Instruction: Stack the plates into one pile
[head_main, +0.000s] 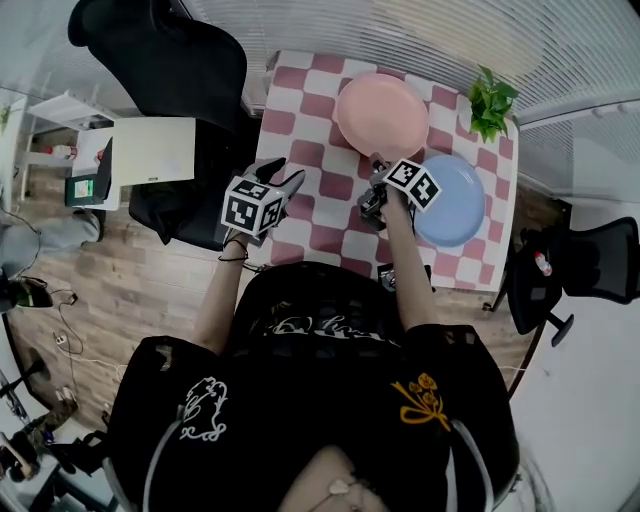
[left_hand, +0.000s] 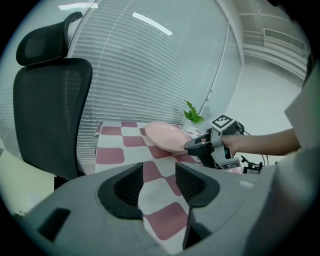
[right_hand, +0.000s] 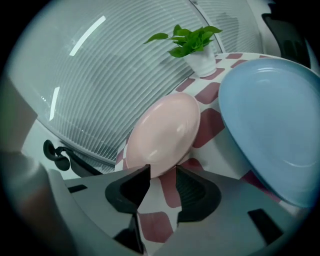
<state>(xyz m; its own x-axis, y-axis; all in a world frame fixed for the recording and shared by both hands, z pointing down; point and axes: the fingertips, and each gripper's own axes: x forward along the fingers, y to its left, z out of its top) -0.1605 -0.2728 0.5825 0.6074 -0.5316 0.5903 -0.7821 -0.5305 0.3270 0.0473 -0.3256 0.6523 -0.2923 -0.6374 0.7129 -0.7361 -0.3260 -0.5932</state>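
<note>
Pink plate lies just past the tips of my right gripper, whose jaws stand apart with only checked tablecloth showing between them. My left gripper also has its jaws apart and holds nothing, hovering near the left edge of the red-and-white checked table. The pink plate sits at the table's far middle. The blue plate lies beside it, nearer and to the right, not touching. A small potted plant stands at the far right corner.
</note>
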